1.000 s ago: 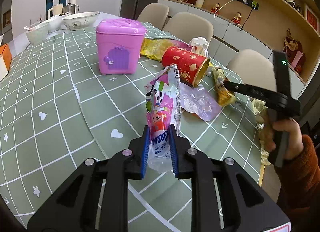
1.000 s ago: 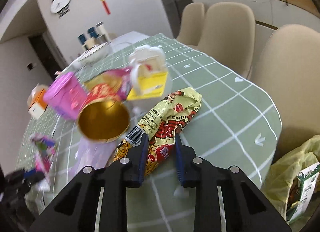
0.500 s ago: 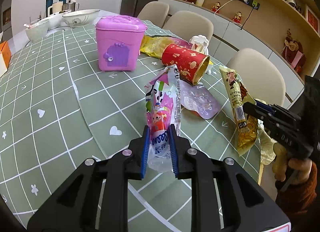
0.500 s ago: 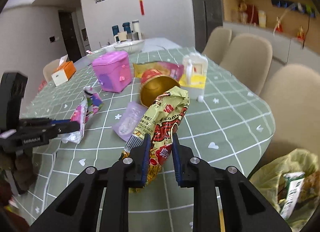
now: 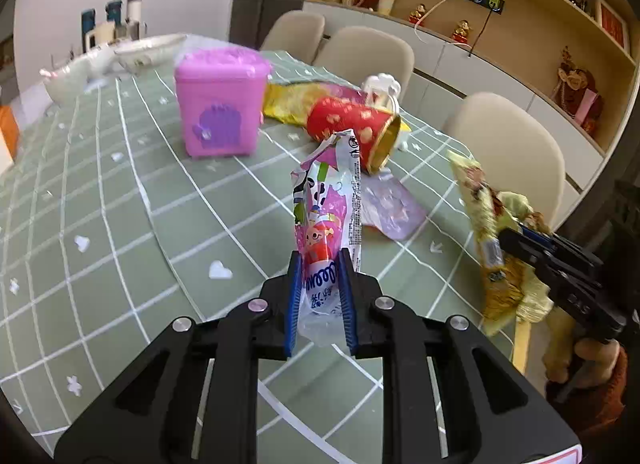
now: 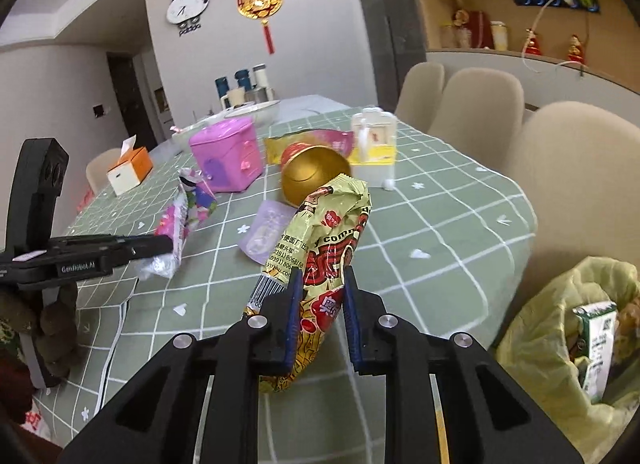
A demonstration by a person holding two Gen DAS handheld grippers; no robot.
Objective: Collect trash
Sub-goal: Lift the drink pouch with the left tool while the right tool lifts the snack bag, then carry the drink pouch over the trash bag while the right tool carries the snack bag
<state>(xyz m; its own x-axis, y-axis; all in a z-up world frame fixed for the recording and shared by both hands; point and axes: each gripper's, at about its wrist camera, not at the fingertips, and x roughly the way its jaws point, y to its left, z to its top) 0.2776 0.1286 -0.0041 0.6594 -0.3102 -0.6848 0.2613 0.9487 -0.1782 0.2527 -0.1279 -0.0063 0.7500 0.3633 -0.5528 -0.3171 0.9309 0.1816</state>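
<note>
Right hand-held gripper point(image 6: 318, 316) clamped on yellow snack bag point(image 6: 320, 256), long axis along the fingers. Trash bag point(image 6: 568, 340) sits low right, off the tabletop point(image 6: 440, 232) edge; right is nearer. Left hand-held gripper point(image 5: 319, 296) pinches pink wrapper point(image 5: 326, 224) over the tabletop.

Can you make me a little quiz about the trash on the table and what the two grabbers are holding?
1. True or false: the left gripper is empty.
2. What lies on its side between the pink toy bin and the white-and-yellow carton?
A. a red and gold tube
B. a glass bottle
C. a shoe
3. Fill in: the right gripper is shut on a yellow ____, near the yellow-green trash bag beside the table.

Key:
1. False; it is shut on a pink cartoon wrapper.
2. A, the red and gold tube.
3. snack packet
</note>
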